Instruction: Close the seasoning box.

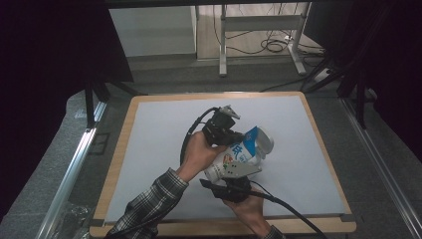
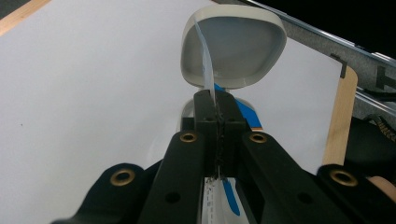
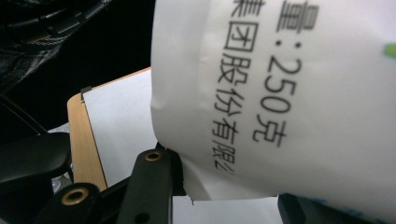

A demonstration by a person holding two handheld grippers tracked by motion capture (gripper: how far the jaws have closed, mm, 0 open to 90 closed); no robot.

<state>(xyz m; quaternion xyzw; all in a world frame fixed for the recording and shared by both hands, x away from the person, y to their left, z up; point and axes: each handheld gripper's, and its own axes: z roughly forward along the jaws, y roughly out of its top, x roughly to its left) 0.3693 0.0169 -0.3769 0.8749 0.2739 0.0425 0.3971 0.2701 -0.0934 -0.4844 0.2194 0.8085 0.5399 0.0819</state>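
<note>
Nearest to the person, the right gripper (image 1: 234, 186) is held low over the front part of the bench (image 1: 149, 149), in a hand (image 1: 249, 206) that comes from the bottom edge. In the right gripper view its jaws stand on both sides of the bottom edge of a white bag (image 3: 280, 93) with black printed characters; the bag fills the space between them, so they seem to grip it, but the right jaw is almost hidden.

A little farther, the bag (image 1: 239, 157) is in the air above the middle of the bench, between the two grippers. It is white with blue and some other colours.

Beyond it, the left gripper (image 1: 224, 130) is held by the left hand (image 1: 199, 154), with a checked sleeve (image 1: 149, 204) behind. In the left gripper view its jaws are closed tightly on a thin edge of the bag (image 2: 208, 65).

Just behind the bag, a light grey bowl (image 2: 238, 46) is on the white bench surface.
</note>
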